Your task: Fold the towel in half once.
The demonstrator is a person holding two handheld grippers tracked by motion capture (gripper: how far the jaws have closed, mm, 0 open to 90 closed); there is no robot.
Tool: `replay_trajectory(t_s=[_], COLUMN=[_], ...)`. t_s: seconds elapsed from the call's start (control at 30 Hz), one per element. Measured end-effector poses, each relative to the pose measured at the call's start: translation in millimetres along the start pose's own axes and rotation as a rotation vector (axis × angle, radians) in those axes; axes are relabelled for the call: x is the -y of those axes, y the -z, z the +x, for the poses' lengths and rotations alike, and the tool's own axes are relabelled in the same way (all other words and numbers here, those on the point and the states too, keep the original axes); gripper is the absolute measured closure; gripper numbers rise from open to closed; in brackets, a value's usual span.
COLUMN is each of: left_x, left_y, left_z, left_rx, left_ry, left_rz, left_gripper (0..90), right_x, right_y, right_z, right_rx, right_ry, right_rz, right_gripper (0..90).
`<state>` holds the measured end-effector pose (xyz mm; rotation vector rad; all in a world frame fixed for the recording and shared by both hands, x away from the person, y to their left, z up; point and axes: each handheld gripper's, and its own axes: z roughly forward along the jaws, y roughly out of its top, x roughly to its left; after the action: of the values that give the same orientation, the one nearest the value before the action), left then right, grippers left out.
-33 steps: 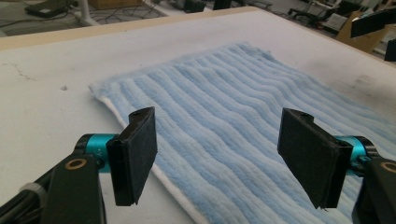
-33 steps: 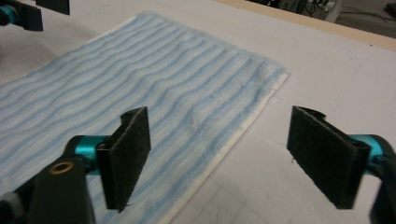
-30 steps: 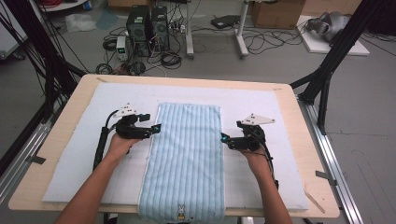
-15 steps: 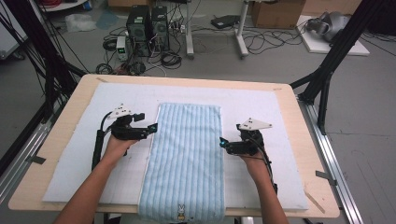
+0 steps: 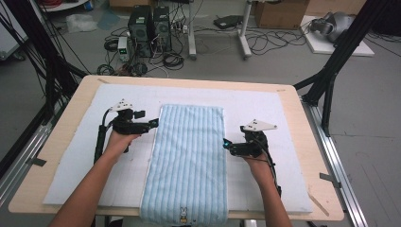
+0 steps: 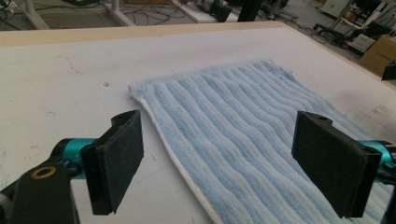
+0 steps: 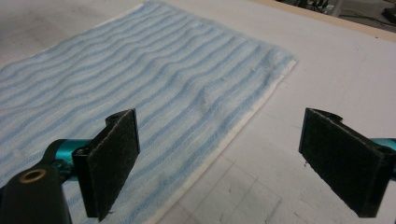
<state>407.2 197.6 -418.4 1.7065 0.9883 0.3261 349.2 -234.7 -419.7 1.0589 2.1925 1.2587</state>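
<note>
Two claws: both were held low over the surface point(image 5: 293, 118), one at each long side of the towel point(image 5: 189, 161).
Towel: light blue with paler stripes, spread flat on the white mat point(image 5: 75, 170) along the middle of the surface, running from near the far edge to the near edge, where its end hung slightly over (a small rabbit mark point(image 5: 182, 219) sat at that end).
Left claw point(image 5: 153, 123): jaws spread wide, gripping nothing, just beside the towel's left edge toward its far corner; in the left gripper view the left claw point(image 6: 233, 158) straddled that white-trimmed edge, one pad over bare mat, the other over the cloth.
Right claw point(image 5: 226, 143): jaws likewise wide apart and empty, at the towel's right edge about midway along; in the right gripper view the right claw point(image 7: 219, 154) spanned the edge, one pad over stripes, one over the mat.
Contact: whether either pad touched the cloth could not be told.
Hands: the left hand point(image 5: 118, 139) and the right hand point(image 5: 257, 163) each held a tool from behind.
</note>
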Motion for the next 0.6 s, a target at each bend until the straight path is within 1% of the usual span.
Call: replay_trajectory(t_s=[0.03, 0.07, 0.13, 0.2, 0.33, 0.37, 0.43, 0.47, 0.57, 0.6], left_x=[-1.0, -1.9, -5.0, -9.8, -18.5, -19.5, -20.0, -19.8, -18.4, -17.6], left_y=[-2.0, -4.2, -10.2, -16.2, -28.1, -30.9, -37.0, -40.2, -50.2, -53.9], left_z=[1.2, 2.9, 5.6, 8.3, 14.2, 15.7, 19.8, 21.4, 24.6, 24.3], left_rx=[-0.006, -0.008, -0.024, -0.039, -0.081, -0.093, -0.114, -0.124, -0.144, -0.148], left_ry=[0.000, 0.006, 0.004, 0.014, 0.019, 0.018, 0.030, 0.028, 0.029, 0.033], left_rz=[-0.005, 0.002, 0.031, 0.055, 0.084, 0.083, 0.104, 0.116, 0.143, 0.145], left_gripper=[17.9, 19.0, 20.5, 20.9, 22.8, 23.4, 24.6, 24.9, 27.2, 28.2], right_x=[0.0, 0.2, 0.2, 0.2, 0.8, 0.9, 1.1, 1.2, 1.4, 1.6], right_y=[-0.3, -0.6, -1.1, -1.0, -2.1, -2.1, -2.4, -2.3, -2.2, -2.4], right_z=[0.4, 0.9, 0.9, 1.1, 0.8, 0.9, 1.0, 0.8, 0.1, -0.1], right_rx=[0.002, -0.002, -0.002, -0.001, -0.003, -0.003, -0.004, -0.005, -0.005, -0.004], right_ry=[0.001, 0.000, 0.007, -0.005, -0.014, -0.018, -0.021, -0.022, -0.032, -0.034], right_rz=[0.003, 0.007, 0.008, 0.007, 0.015, 0.019, 0.022, 0.023, 0.025, 0.025], right_gripper=[11.6, 11.6, 11.6, 11.6, 11.7, 11.6, 11.6, 11.7, 11.7, 11.8])
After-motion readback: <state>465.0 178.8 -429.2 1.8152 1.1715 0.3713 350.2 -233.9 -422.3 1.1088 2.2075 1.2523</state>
